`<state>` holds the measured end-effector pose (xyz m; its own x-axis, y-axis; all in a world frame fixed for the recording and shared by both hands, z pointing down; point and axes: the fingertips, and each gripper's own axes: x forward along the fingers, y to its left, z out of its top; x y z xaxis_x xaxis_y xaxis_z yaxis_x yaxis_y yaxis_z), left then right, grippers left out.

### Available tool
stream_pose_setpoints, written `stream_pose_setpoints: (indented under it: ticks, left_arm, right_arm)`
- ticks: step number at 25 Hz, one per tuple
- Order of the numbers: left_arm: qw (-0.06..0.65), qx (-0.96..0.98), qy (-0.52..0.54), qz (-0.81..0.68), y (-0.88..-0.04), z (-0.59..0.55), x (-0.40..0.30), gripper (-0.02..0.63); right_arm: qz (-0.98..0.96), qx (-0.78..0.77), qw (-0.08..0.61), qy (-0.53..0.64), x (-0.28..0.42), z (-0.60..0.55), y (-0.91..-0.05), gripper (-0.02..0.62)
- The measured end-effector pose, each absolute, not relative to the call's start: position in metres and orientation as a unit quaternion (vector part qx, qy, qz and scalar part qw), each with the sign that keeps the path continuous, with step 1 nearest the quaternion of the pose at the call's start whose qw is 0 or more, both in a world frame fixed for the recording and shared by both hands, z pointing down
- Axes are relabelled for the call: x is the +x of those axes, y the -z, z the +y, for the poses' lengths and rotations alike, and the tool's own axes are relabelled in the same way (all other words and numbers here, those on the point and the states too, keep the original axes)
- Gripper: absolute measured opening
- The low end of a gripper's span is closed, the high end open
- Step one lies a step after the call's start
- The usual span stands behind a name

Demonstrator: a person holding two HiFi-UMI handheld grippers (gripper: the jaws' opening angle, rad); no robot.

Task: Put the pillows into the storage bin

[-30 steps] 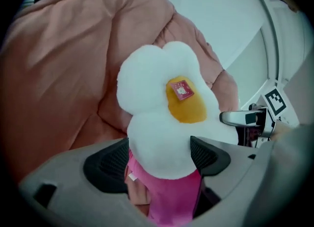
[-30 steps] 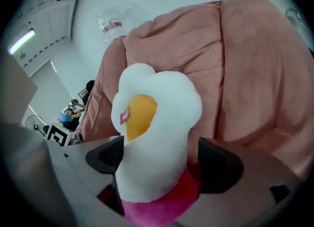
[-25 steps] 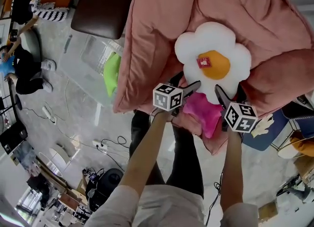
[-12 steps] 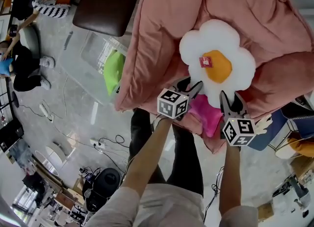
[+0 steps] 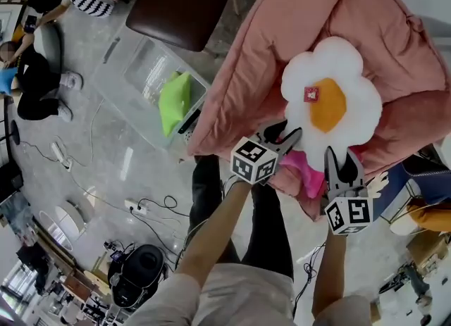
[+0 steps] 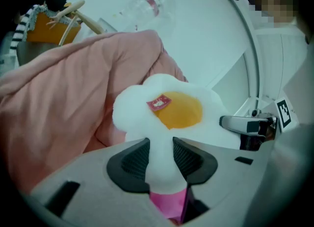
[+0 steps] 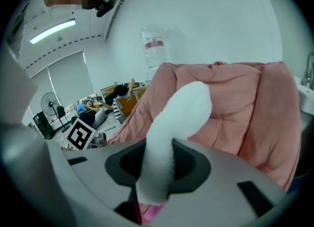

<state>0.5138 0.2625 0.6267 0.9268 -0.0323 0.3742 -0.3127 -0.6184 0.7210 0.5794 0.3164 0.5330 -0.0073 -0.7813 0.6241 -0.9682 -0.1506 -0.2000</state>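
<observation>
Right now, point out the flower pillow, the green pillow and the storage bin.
flower pillow (image 5: 328, 105), head view, orange centre.
green pillow (image 5: 175, 99), head view, middle of its face.
storage bin (image 5: 141, 70), head view, bare clear part.

The magenta plush pillow (image 5: 306, 171) lies mostly hidden beneath the white flower-shaped plush pillow with yellow centre (image 5: 331, 99). Print on the small red tag (image 5: 311, 93) is illegible. The salmon-pink quilt (image 5: 282, 36) is cut off at the head view's top and right edges.

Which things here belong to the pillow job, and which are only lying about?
Job: white flower pillow, magenta pillow, green pillow, clear storage bin.
Lying about: pink duvet, brown stool, power strip on the floor.
</observation>
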Motion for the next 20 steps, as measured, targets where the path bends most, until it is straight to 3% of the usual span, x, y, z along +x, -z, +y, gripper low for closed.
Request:
stream_pose_setpoints:
  ticks: [12,20]
  left_arm:
    - [0.364,0.921,-0.074,-0.118,-0.513,0.168,0.428,0.146]
    - [0.343,0.922,-0.039,-0.173,-0.500,0.129,0.337,0.144]
  right_arm:
    - [-0.696,0.658,0.156,-0.240,0.480,0.221,-0.415,0.100]
    - [-0.744,0.616,0.153,-0.208,0.387,0.181,-0.403,0.097]
